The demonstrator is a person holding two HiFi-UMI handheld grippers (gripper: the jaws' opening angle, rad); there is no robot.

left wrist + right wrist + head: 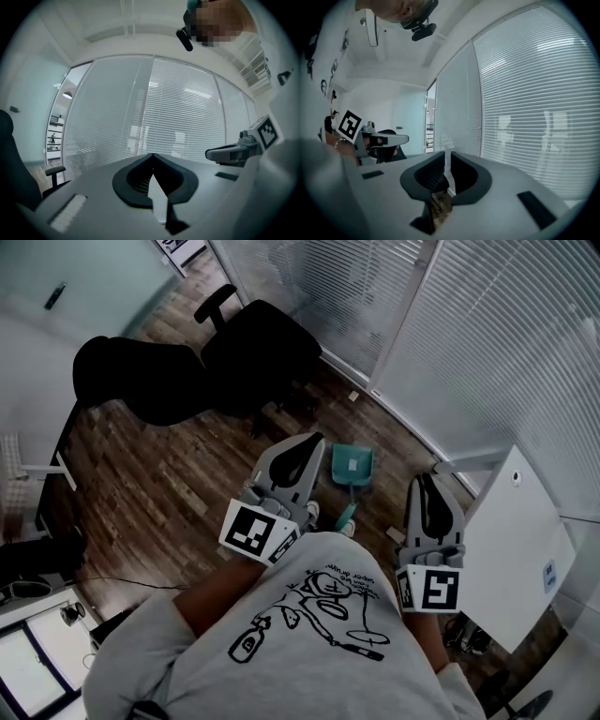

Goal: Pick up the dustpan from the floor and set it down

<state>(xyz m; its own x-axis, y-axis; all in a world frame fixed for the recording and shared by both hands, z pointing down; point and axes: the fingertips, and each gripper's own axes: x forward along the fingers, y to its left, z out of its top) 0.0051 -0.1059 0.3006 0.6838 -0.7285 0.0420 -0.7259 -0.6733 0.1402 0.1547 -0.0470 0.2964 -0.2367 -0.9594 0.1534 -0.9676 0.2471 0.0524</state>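
Both tongs are up in front of my chest, pointing out level at the white slatted window blinds (pixel 487 334). My left gripper (pixel 314 440) is closed: in the left gripper view the two black jaw tips (pixel 152 155) meet in a point, with only the blinds showing behind them, so it holds nothing. My right gripper (pixel 420 480) is almost closed. In the right gripper view a slim gap of light runs between the tips (pixel 446 154), and nothing sits in it, so that one is empty too.

The small teal plastic dustpan (pixel 352 467) is down on the dark wood-plank floor (pixel 169 484). It lies flat with a pale label on its pan and its handle running back towards my feet. From the head view it shows between the two grippers, closer to the left one's tip. Neither gripper touches it, since it is on the floor and they are up at my chest.

Two black office chairs (pixel 187 371) stand beyond it to the left. The corner of a white tabletop (pixel 516 540) juts in on my right, just beside the right gripper. My grey T-shirt with a black line drawing (pixel 309 634) fills the bottom of the head view.
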